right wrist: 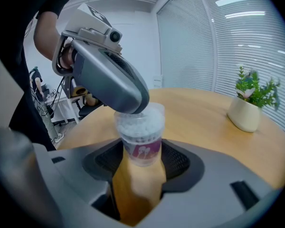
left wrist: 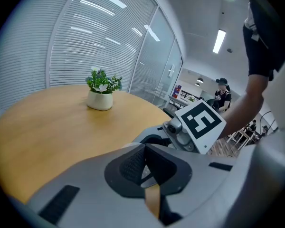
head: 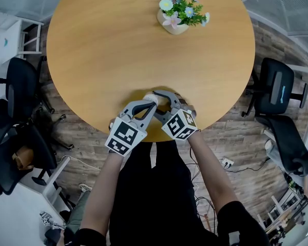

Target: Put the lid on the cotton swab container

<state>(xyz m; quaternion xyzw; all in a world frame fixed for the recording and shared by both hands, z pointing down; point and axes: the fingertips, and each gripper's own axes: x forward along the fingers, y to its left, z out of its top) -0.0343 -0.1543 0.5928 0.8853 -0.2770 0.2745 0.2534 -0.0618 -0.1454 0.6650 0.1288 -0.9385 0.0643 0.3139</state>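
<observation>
At the counter (head: 92, 60) lower edge — fingers of the right gripper (head: 164, 97) clamp the cotton swab container (right wrist: 141, 137); the left gripper (left wrist: 143, 167), nearly closed, pinches the lid (right wrist: 156, 109) atop it.

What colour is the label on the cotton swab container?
Purple label, white swab drawings; clearest in right gripper view.

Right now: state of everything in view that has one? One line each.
Clear plastic cotton swab container with purple label: upright, full of swabs.
Thin clear lid: at the container's rim, seating unclear.
Right gripper: shut on the container.
Left gripper: shut on the lid's edge.
White pot of flowers: upright, apart from both grippers.
</observation>
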